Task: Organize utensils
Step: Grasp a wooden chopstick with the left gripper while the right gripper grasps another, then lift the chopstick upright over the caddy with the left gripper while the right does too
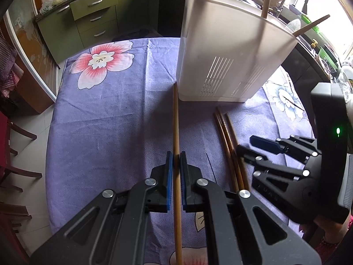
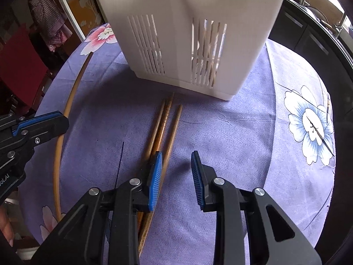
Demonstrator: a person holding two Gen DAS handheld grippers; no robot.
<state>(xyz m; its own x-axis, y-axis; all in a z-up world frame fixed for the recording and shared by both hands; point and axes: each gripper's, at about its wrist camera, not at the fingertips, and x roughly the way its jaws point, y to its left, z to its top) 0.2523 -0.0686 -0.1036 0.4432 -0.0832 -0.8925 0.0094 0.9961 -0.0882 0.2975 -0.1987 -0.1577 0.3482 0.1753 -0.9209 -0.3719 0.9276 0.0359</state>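
Left wrist view: left hand-held gripper (image 1: 176, 154) clamps a chopstick (image 1: 175, 123); right hand-held gripper (image 2: 176, 154) seemingly empty, parted

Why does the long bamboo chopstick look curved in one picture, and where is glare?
Right wrist view: fisheye distortion bows the long bamboo chopstick near the edge. Left wrist view: it runs straight through the centre; the window at upper right is blown out.

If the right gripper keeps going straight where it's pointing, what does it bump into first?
Probably the purple flowered tablecloth. The open right gripper points steeply down at bare cloth, the loose chopsticks just beside one finger. The white utensil holder stands farther ahead.
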